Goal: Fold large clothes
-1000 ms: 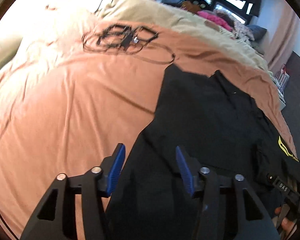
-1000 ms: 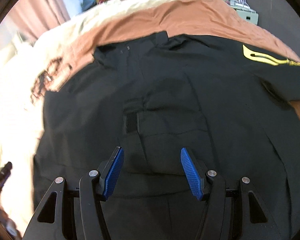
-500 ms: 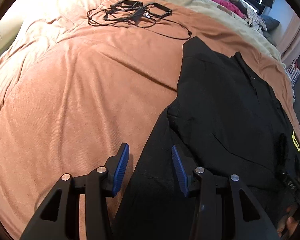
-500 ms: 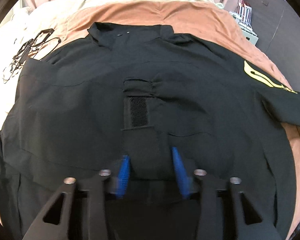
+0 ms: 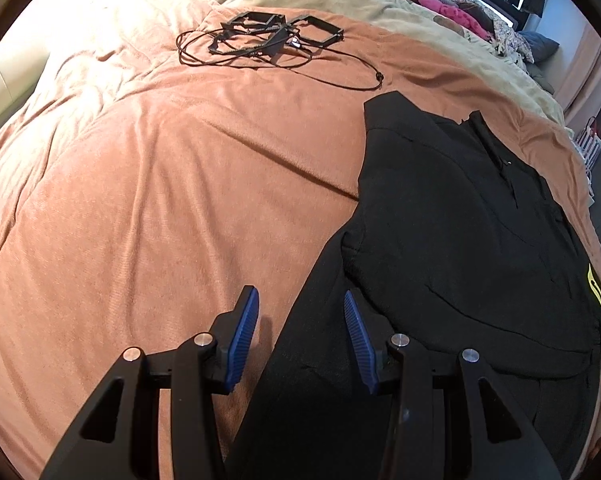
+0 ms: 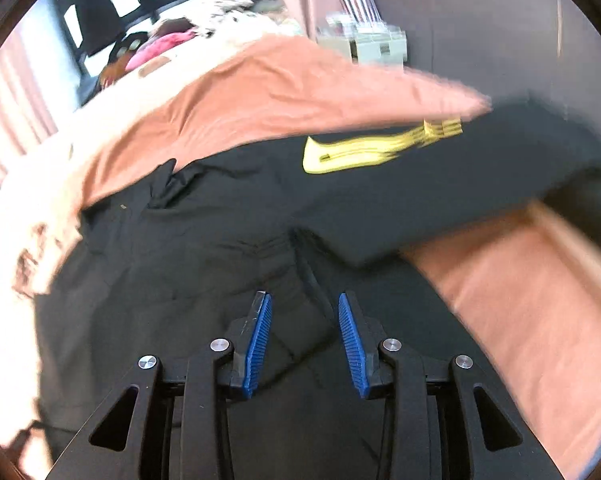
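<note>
A large black jacket [image 5: 460, 240] lies spread on a salmon bedspread [image 5: 160, 200], with its left sleeve folded in over the body. My left gripper [image 5: 300, 320] is open, low over the jacket's left edge where black cloth meets the bedspread. In the blurred right wrist view the jacket [image 6: 220, 240] fills the middle, and its right sleeve with a yellow emblem [image 6: 364, 148] stretches to the right. My right gripper [image 6: 304, 328] is open over the jacket's lower body, with nothing between its blue pads.
A tangle of black cables and frames [image 5: 268, 40] lies at the far side of the bedspread. A beige blanket [image 5: 360, 4] and a heap of clothes [image 5: 460, 12] lie beyond, near the window. A white rack [image 6: 364, 40] stands past the bed's right edge.
Both grippers have narrowed their opening. The right gripper has swung right, toward the emblem sleeve, and its view is now blurred. The left gripper's view has barely shifted.
</note>
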Demonstrator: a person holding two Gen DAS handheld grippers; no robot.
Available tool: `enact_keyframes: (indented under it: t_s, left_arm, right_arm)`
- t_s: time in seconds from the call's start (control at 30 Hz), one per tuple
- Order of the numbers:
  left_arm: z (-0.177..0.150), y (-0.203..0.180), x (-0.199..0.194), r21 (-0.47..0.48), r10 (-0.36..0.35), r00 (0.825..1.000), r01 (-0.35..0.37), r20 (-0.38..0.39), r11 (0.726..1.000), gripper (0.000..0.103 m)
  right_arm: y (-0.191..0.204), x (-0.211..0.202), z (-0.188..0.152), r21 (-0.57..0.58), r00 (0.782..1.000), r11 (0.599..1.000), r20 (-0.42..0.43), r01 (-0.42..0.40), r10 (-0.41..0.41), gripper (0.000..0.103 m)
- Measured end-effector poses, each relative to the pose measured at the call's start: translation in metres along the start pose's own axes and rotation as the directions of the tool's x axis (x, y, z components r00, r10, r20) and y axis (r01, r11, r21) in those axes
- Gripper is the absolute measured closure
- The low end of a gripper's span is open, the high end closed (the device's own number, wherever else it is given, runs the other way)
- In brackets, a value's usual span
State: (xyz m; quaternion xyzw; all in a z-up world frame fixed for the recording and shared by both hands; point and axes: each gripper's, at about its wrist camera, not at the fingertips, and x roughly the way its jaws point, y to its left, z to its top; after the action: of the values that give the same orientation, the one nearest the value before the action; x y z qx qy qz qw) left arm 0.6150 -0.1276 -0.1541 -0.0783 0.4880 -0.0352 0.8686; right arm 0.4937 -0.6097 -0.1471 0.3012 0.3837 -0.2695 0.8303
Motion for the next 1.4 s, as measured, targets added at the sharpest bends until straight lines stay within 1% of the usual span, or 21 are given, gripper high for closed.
enact_keyframes:
  t_s: [0.07, 0.2, 0.33, 0.37, 0.4, 0.43, 0.5, 0.6, 0.67, 0.77, 0.8, 0.83, 0.87, 0.9, 0.97, 1.03, 1.13, 1.2, 1.27, 1.4]
  left_arm:
    - [-0.001, -0.001, 0.000, 0.004, -0.002, 1.000, 0.002, 0.001, 1.000, 0.057]
    - [-0.003, -0.002, 0.003, 0.021, 0.016, 1.000, -0.016, -0.005, 1.000, 0.057]
    - [-0.005, -0.002, 0.011, 0.014, 0.033, 0.999, -0.033, -0.007, 0.999, 0.057]
    - [-0.004, -0.002, 0.014, 0.012, 0.037, 0.999, -0.036, -0.008, 0.999, 0.057]
    - [-0.004, -0.002, 0.016, 0.009, 0.038, 0.999, -0.038, -0.009, 0.999, 0.057]
    - [-0.003, -0.002, 0.018, 0.005, 0.038, 0.999, -0.038, -0.012, 0.999, 0.057]
    - [-0.001, -0.003, 0.023, 0.004, 0.035, 0.999, -0.035, -0.015, 0.999, 0.057]
    - [0.001, -0.003, 0.026, -0.001, 0.039, 0.999, -0.039, -0.014, 0.999, 0.057]
    - [0.000, -0.001, 0.023, -0.015, 0.024, 1.000, -0.024, -0.007, 1.000, 0.057]
    - [0.000, -0.004, 0.018, -0.006, 0.024, 1.000, -0.024, 0.008, 1.000, 0.057]
    - [0.001, -0.004, 0.015, -0.004, 0.024, 1.000, -0.024, 0.015, 1.000, 0.057]
    - [0.002, -0.004, 0.010, -0.009, 0.017, 0.999, -0.016, 0.027, 1.000, 0.057]
    - [0.002, -0.004, 0.005, -0.015, 0.008, 0.999, -0.007, 0.037, 1.000, 0.057]
    - [0.002, -0.004, 0.000, -0.024, -0.004, 0.999, 0.005, 0.047, 1.000, 0.057]
    - [0.003, -0.006, -0.010, -0.034, -0.027, 0.997, 0.030, 0.072, 0.999, 0.057]
    - [0.002, -0.011, -0.020, -0.018, -0.038, 0.995, 0.040, 0.090, 0.999, 0.057]
    - [-0.001, -0.021, -0.033, 0.013, -0.044, 0.993, 0.043, 0.111, 0.999, 0.057]
    - [-0.002, -0.025, -0.039, 0.015, -0.065, 0.991, 0.064, 0.116, 0.998, 0.057]
    - [-0.004, -0.030, -0.042, 0.020, -0.085, 0.990, 0.083, 0.117, 0.996, 0.057]
    - [-0.007, -0.043, -0.046, 0.046, -0.091, 0.988, 0.086, 0.122, 0.995, 0.057]
  right_arm:
    - [-0.014, 0.007, -0.004, 0.070, 0.995, 0.995, -0.066, -0.067, 0.071, 0.067]
    - [-0.006, 0.027, -0.020, 0.083, 0.982, 0.990, -0.142, -0.111, 0.122, 0.067]
    - [0.011, 0.056, -0.032, 0.119, 0.946, 0.971, -0.226, -0.209, 0.232, 0.067]
    - [0.016, 0.062, -0.032, 0.110, 0.944, 0.969, -0.225, -0.222, 0.242, 0.075]
    - [0.019, 0.067, -0.030, 0.096, 0.947, 0.971, -0.220, -0.218, 0.234, 0.089]
    - [0.021, 0.071, -0.028, 0.093, 0.947, 0.972, -0.221, -0.215, 0.231, 0.092]
    - [0.019, 0.079, -0.021, 0.134, 0.938, 0.956, -0.200, -0.261, 0.284, 0.097]
    - [0.020, 0.085, -0.009, 0.125, 0.952, 0.959, -0.146, -0.253, 0.270, 0.098]
    - [0.021, 0.089, -0.005, 0.129, 0.954, 0.959, -0.131, -0.253, 0.269, 0.098]
    - [0.025, 0.095, -0.006, 0.121, 0.957, 0.965, -0.145, -0.234, 0.250, 0.095]
    - [0.026, 0.095, -0.005, 0.126, 0.962, 0.967, -0.134, -0.220, 0.236, 0.091]
    - [0.025, 0.093, -0.003, 0.129, 0.963, 0.968, -0.134, -0.217, 0.233, 0.088]
    - [0.024, 0.091, -0.002, 0.135, 0.963, 0.967, -0.130, -0.217, 0.234, 0.081]
    - [0.021, 0.084, 0.000, 0.145, 0.964, 0.964, -0.109, -0.225, 0.241, 0.074]
    - [0.012, 0.071, 0.003, 0.152, 0.963, 0.959, -0.087, -0.240, 0.255, 0.065]
    - [0.003, 0.058, 0.009, 0.149, 0.963, 0.957, -0.063, -0.249, 0.261, 0.063]
    - [-0.021, 0.034, 0.020, 0.148, 0.970, 0.960, -0.008, -0.238, 0.242, 0.060]
    - [-0.034, 0.026, 0.025, 0.157, 0.974, 0.962, 0.023, -0.225, 0.225, 0.052]
    - [-0.057, 0.018, 0.032, 0.176, 0.980, 0.964, 0.058, -0.200, 0.192, 0.046]
    - [-0.099, 0.013, 0.045, 0.222, 0.983, 0.960, 0.098, -0.171, 0.153, 0.046]
